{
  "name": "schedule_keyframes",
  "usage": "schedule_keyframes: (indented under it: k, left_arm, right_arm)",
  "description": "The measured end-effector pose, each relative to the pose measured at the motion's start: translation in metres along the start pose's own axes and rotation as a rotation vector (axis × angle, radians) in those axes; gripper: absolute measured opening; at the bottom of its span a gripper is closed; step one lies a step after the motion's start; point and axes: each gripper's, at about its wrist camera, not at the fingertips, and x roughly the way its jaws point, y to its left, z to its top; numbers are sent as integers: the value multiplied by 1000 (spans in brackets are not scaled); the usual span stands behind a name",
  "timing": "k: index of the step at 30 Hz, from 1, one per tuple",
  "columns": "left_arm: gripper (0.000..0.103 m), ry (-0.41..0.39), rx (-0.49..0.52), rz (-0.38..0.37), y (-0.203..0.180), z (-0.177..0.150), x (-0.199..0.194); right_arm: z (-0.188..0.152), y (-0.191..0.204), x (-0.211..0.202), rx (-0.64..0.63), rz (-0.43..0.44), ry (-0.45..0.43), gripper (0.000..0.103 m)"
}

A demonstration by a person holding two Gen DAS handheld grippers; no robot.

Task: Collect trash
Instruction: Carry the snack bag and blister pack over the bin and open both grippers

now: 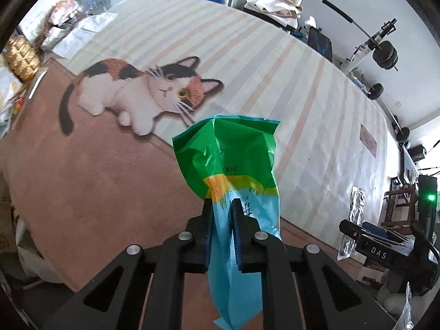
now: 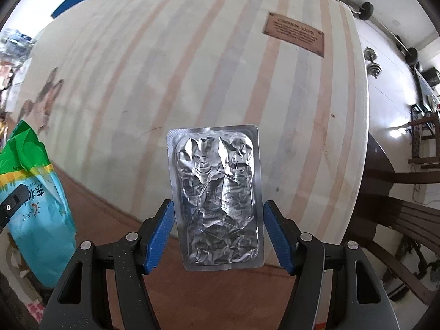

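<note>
- "DAS" stood in white letters on the black gripper body point(image 1: 381, 249) at the right edge of the left wrist view.
- The brown plaque point(image 2: 295, 33) on the striped mat carried lettering too blurred to read.
- The green-and-blue snack bag point(image 1: 233, 170) bore Chinese characters, not legible.

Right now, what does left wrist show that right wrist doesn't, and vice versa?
Left wrist only: the left gripper shut on the green and blue snack bag, the full cat picture on the rug, a gold ornament, and a barbell rack by the wall.

Right wrist only: the right gripper with its blue pads at the edges of a crumpled foil pouch, and a brown label read close up.

Both: the striped rug, the bag, and the brown floor.
</note>
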Motion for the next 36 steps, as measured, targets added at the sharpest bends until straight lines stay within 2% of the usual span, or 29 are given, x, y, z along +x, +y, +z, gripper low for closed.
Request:
schedule_keyframes:
  k: [5, 11, 17, 21, 25, 29, 33, 36]
  left_arm:
    - [10, -44, -27, 22, 23, -13, -38]
    - [10, -92, -112, 42, 85, -56, -93]
    - [10, -134, -269, 92, 178, -141, -143]
    - [10, -111, -412, 130, 253, -221, -151]
    - [10, -44, -539, 141, 320, -294, -124]
    - [10, 53, -666, 144, 380, -357, -64]
    - [11, 152, -763, 149, 434, -412, 25]
    - [11, 199, -807, 148, 464, -438, 87]
  right_arm:
    - [-23, 29, -25, -72, 54, -27, 68]
    - [-56, 81, -56, -170, 135, -48, 68]
    - [-123, 165, -82, -312, 225, -54, 68]
    - [-191, 222, -91, -422, 277, -33, 68]
    - [-267, 275, -70, -520, 287, 24, 68]
    - [-327, 317, -14, -595, 257, 109, 68]
    - [-380, 362, 81, -673, 193, 205, 68]
    - [-401, 387, 154, -715, 160, 248, 68]
